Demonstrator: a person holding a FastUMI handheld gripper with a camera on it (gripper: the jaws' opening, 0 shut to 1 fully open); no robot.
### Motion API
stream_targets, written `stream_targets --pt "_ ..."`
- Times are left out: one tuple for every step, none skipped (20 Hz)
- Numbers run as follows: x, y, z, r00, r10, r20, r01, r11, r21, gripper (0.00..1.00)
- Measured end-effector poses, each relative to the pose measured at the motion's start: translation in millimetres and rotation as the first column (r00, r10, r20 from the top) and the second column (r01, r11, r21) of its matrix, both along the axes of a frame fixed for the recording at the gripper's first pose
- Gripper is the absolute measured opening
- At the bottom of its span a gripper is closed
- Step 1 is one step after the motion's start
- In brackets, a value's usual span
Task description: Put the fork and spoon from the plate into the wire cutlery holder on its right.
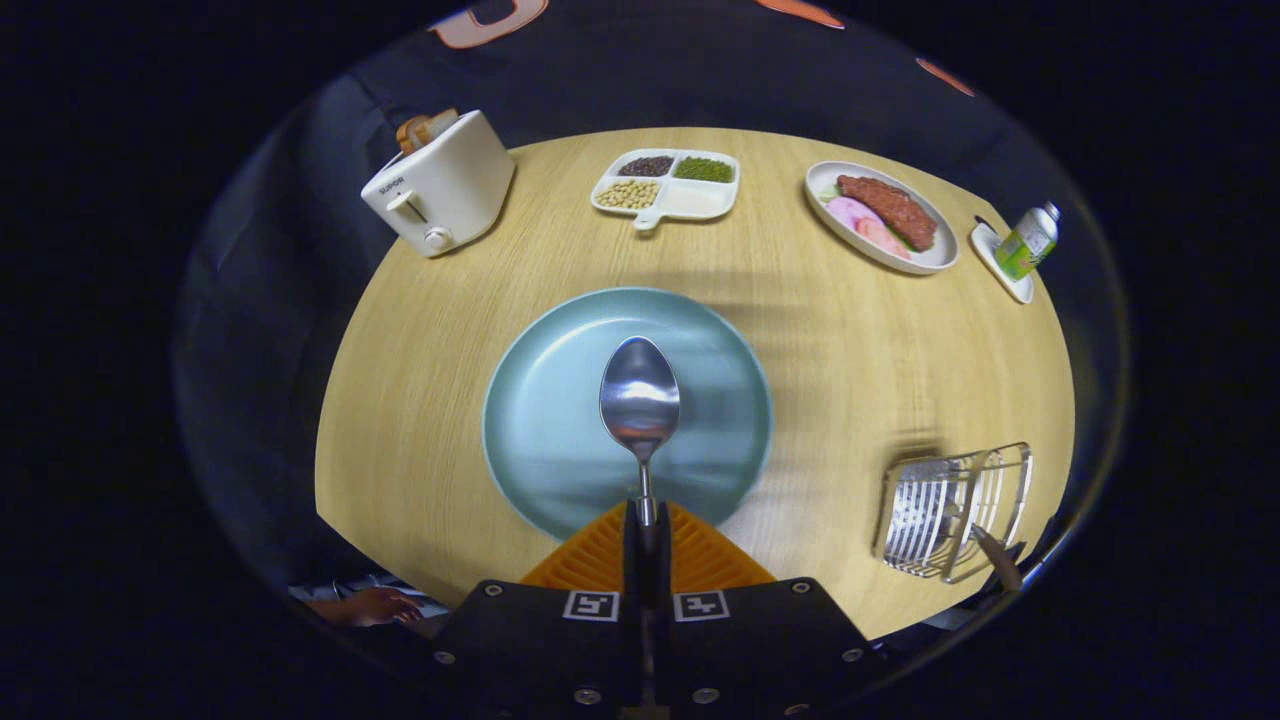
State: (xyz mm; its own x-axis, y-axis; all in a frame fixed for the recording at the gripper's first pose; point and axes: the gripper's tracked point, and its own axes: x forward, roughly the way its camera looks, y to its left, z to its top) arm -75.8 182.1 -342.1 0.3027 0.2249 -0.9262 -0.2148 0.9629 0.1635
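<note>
So the spoon [640,400] is clamped by its handle between the jaws of the gripper [645,525], which are closed down tight on it, both sides pressing. The bowl of the spoon sticks straight out ahead of the jaws and is seen above the round blue-green plate [540,400]; whether it's touching the plate or lifted off can't really be told from this angle. Nothing else is seen lying on the plate.

The wire cutlery holder [955,510] is parked on the tabletop [850,340] to the right of the plate, well apart from the jaws. A handle-like thing is seen poking out at its near corner, but what it is can't be made out.

Further back on the tabletop, a white toaster [440,185] with bread in its slot is found at the far left, a white divided dish [667,185] of beans and grains in the middle, an oval plate of meat [880,215] to the right, and a small green-labelled bottle [1028,240] on a little white tray beyond that. A person's hand [365,607] is glimpsed low at the left edge of the tabletop.
</note>
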Motion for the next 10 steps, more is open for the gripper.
stream_targets --pt "-2.7 -15.3 6.1 1.0 -0.019 0.005 0.019 1.0 -0.009 0.05" --pt "-5.5 -31.0 11.1 0.999 -0.038 0.006 0.038 0.999 -0.019 0.05" --pt "-9.1 -46.7 15.7 0.998 -0.059 0.007 0.059 0.998 -0.029 0.05" --pt "-12.6 -62.0 19.2 0.997 -0.076 0.006 0.077 0.996 -0.039 0.05" --pt "-16.8 -76.9 22.0 0.996 -0.094 0.006 0.094 0.994 -0.051 0.05" --pt "-20.3 -90.5 24.4 0.995 -0.104 0.006 0.104 0.993 -0.061 0.05" --pt "-23.7 -102.8 27.1 0.993 -0.116 0.008 0.116 0.991 -0.069 0.05" --pt "-27.3 -114.3 29.5 0.992 -0.125 0.006 0.125 0.989 -0.074 0.05" --pt "-30.2 -122.5 30.7 0.991 -0.136 0.004 0.136 0.988 -0.074 0.05" --pt "-32.7 -131.6 31.8 0.99 -0.144 -0.001 0.144 0.987 -0.076 0.05"
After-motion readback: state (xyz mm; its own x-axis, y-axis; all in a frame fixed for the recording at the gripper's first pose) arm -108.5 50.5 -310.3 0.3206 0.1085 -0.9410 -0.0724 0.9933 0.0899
